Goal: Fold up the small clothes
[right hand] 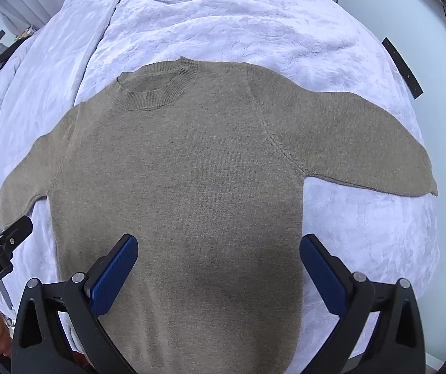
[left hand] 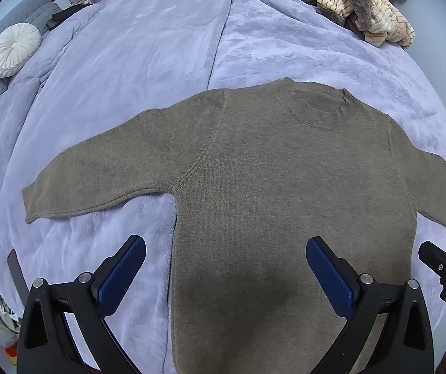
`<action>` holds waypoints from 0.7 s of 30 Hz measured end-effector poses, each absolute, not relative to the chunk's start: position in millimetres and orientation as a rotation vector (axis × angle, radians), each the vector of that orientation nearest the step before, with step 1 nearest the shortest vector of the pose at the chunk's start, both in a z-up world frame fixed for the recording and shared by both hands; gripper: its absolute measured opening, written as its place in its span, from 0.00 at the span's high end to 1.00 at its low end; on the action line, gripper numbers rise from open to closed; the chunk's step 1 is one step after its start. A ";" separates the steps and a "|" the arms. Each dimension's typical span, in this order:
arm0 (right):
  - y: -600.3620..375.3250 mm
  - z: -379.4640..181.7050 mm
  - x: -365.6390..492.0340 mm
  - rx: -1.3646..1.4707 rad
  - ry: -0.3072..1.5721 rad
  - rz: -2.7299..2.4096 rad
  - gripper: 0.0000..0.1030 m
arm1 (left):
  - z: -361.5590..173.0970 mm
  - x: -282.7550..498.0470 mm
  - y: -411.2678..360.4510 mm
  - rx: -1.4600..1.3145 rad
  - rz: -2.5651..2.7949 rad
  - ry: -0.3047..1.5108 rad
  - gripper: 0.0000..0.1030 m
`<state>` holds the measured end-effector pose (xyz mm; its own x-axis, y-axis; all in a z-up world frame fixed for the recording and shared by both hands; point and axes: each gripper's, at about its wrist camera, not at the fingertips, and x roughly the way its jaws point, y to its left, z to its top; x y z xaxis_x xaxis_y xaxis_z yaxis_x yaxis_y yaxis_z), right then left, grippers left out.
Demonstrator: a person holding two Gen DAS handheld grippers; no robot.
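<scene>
The sweater [left hand: 269,171] lies flat on the bed [left hand: 129,46], collar toward twelve o'clock, sleeves spread; both claws, left [left hand: 226,255] and right [right hand: 218,252], gape wide, empty.

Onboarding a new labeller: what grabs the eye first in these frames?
The brown sweater dominates, spread flat on the lavender blanket with both sleeves out and the collar at the far end. Both grippers, left and right, hover open over its lower body. A heap of striped clothes sits beyond.

Both wrist cameras look steeply down from nearby, side by side, sharing the spread sweater [left hand: 269,171].
</scene>
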<state>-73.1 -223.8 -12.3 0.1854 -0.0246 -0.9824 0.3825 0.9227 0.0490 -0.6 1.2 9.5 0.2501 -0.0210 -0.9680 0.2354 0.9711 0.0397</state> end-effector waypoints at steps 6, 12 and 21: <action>-222.3 -11.1 -72.5 0.306 1.357 -0.289 0.00 | 9.8 -0.8 1.6 0.187 -0.172 1.311 0.00; -219.9 -10.4 -70.6 0.300 1.357 -0.290 0.00 | 8.7 -0.1 2.2 0.185 -0.172 1.314 0.00; -219.0 -10.4 -69.9 0.300 1.357 -0.290 0.00 | 8.7 0.7 4.6 0.183 -0.172 1.316 0.00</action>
